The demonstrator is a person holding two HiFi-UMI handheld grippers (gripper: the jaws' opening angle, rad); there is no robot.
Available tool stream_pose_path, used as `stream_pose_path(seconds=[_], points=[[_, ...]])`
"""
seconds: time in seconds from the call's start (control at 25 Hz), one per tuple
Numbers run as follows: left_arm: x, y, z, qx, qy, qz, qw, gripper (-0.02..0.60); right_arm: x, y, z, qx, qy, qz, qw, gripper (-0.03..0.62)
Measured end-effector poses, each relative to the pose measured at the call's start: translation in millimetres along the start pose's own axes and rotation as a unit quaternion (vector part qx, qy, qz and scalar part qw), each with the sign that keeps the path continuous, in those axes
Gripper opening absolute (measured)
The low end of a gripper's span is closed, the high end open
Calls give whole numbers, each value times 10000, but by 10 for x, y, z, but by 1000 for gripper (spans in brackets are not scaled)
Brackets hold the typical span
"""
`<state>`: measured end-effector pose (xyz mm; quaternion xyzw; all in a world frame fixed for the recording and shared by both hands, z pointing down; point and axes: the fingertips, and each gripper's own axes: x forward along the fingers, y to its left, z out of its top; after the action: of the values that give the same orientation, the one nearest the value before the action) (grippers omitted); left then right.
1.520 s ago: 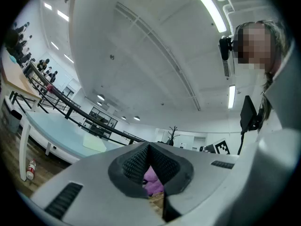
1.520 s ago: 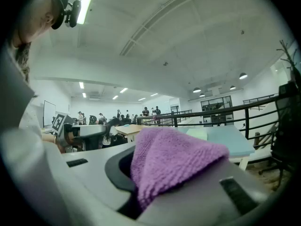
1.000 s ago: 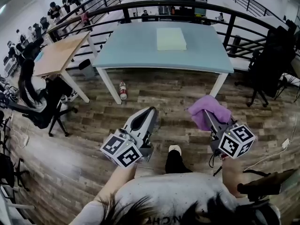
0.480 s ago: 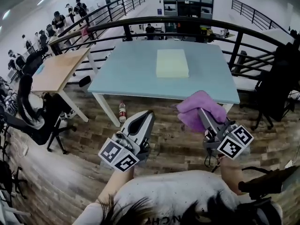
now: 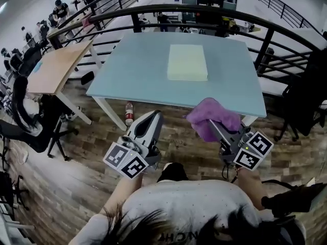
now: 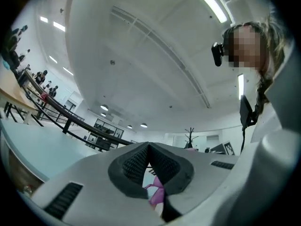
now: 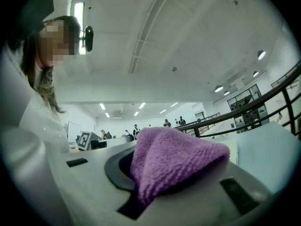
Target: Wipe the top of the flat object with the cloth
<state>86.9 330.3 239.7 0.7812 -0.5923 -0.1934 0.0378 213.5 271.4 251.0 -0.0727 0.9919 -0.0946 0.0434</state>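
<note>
A pale yellow-green flat pad (image 5: 187, 62) lies on the light blue table (image 5: 133, 70), toward its far right part. My right gripper (image 5: 209, 122) is shut on a purple cloth (image 5: 212, 117), which bunches over its jaws just at the table's near edge; the cloth (image 7: 174, 161) fills the right gripper view. My left gripper (image 5: 154, 117) is shut with nothing in it, hovering above the floor short of the table's near edge. In the left gripper view its black pads (image 6: 136, 164) meet, and a scrap of the purple cloth (image 6: 156, 194) shows behind them.
A wooden desk (image 5: 51, 68) stands to the left with an office chair (image 5: 36, 126) beside it. A bottle (image 5: 129, 113) lies on the floor under the table. A curved black railing (image 5: 204, 11) runs behind the table. People (image 5: 61, 6) sit at the far left.
Both grippers have come forward toward the blue table. The purple cloth in the right gripper now reaches the table's near edge; the left gripper stays shut and empty.
</note>
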Motion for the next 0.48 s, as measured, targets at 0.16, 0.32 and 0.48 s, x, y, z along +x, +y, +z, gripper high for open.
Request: stream_pose_path(seconds=[0.16,0.32,0.48], points=[[380,363,-64,-41,98,27,9999,0,193,-455,75,107,-231,-258,9993,29],[810,804,-115,-198,87,-74,9997,0,512,-944,100,-72,-98,-607,9981,29],[1227,1271,1,-427,-39,-256,9988,0,871,-1284,383,-114,-672,-496,9964,29]])
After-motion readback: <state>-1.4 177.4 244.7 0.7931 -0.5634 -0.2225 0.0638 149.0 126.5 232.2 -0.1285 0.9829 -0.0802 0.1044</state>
